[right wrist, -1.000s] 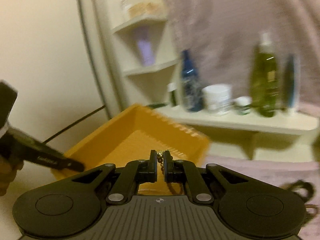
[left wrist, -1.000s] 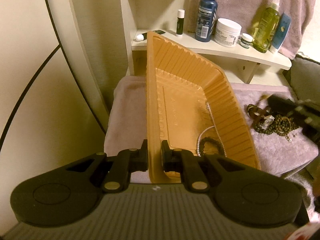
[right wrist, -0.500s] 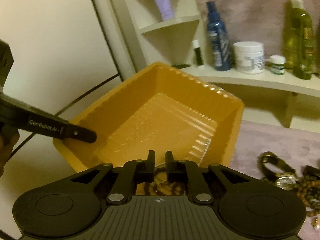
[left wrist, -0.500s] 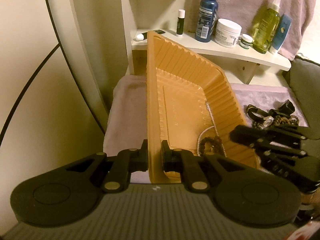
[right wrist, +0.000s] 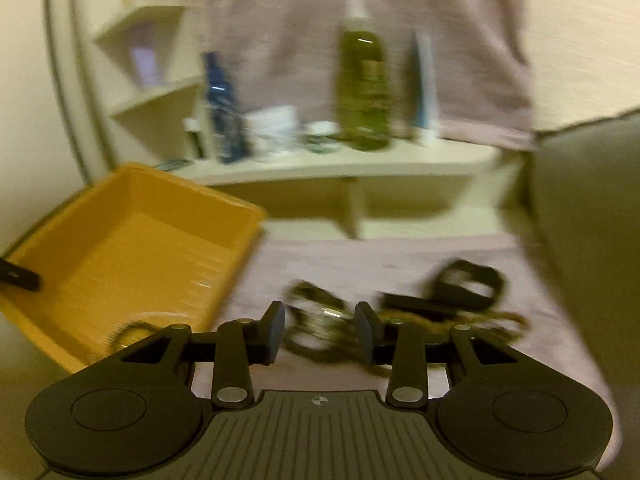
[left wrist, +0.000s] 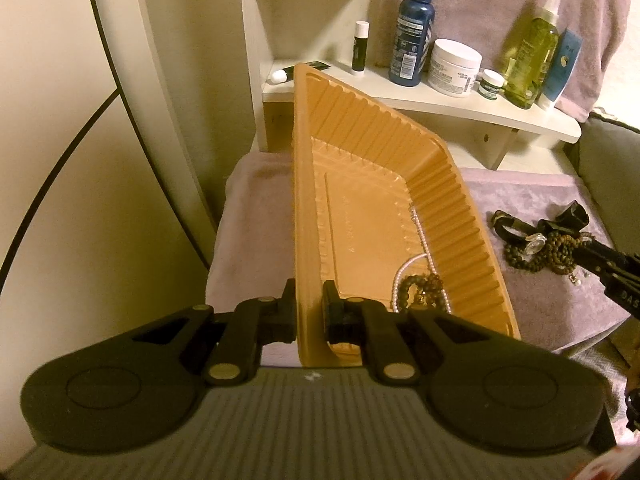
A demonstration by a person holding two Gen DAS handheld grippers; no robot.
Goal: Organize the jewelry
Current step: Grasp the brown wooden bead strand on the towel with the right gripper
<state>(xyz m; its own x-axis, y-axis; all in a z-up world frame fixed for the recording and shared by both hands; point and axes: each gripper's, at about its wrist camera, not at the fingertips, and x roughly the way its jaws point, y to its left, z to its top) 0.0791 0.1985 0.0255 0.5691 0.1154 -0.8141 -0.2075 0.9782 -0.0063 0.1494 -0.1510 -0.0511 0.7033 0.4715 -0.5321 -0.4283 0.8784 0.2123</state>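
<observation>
My left gripper (left wrist: 310, 312) is shut on the near rim of the orange ribbed tray (left wrist: 360, 148), which it holds tilted over the mauve towel. Inside the tray lie a pearl strand (left wrist: 420, 236) and a brown bead bracelet (left wrist: 424, 286). My right gripper (right wrist: 319, 326) has its jaws opening with nothing between them. It hovers just before the jewelry pile (right wrist: 320, 322) on the towel. That pile, a watch (left wrist: 534, 243), brown bead strings (left wrist: 560, 248) and black straps (left wrist: 516, 230), lies right of the tray. The right wrist view is blurred.
A cream shelf (left wrist: 440, 98) behind the tray carries a blue bottle (left wrist: 412, 36), a white jar (left wrist: 456, 68), a small jar and a green spray bottle (left wrist: 532, 64). A mauve towel (left wrist: 256, 208) covers the surface. A grey cushion (right wrist: 588, 216) rises at the right.
My right gripper let the bead bracelet fall into the tray, swung right out of the tray toward the jewelry pile and opened. The left gripper and tray stayed still.
</observation>
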